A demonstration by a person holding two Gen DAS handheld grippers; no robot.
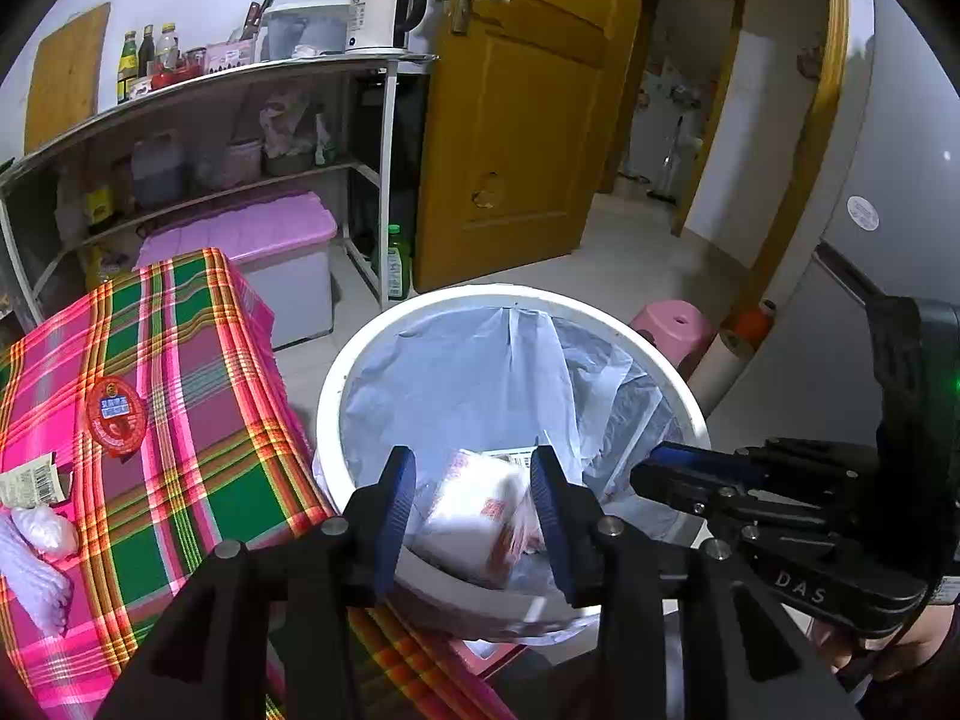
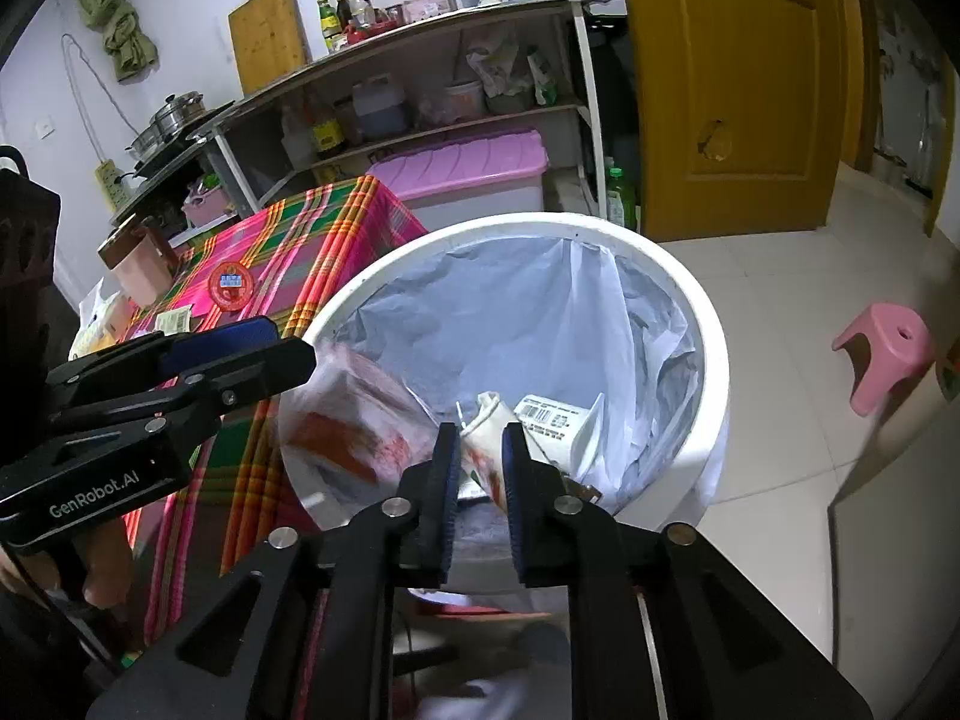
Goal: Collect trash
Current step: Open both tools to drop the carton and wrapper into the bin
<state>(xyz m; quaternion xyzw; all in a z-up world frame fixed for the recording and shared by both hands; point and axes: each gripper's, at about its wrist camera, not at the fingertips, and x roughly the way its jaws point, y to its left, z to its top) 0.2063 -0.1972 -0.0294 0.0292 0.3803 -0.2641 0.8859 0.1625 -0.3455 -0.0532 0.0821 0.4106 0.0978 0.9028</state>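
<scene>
1. Left wrist view: the left gripper (image 1: 473, 501) hangs over the near rim of the white trash bin (image 1: 360, 354), jaws spread wide. A blurred red-and-white wrapper (image 1: 480, 510) lies between the fingers; whether either pad touches it cannot be told. It appears to be dropping into the plastic liner (image 1: 480, 372).
2. On the plaid tablecloth (image 1: 198, 408) to the left, a red round lid (image 1: 115, 417) and a barcode scrap (image 1: 30, 480) remain uncollected.
3. Right wrist view: the right gripper (image 2: 482, 459) stands at the bin's near edge, jaws at a narrow gap, a crumpled red-and-white wrapper scrap (image 2: 483, 429) between them; grip cannot be confirmed.
4. Risk: the blurred wrapper (image 2: 348, 420) sits at the bin's left rim and may fall outside. The grippers are near each other and may collide.
</scene>
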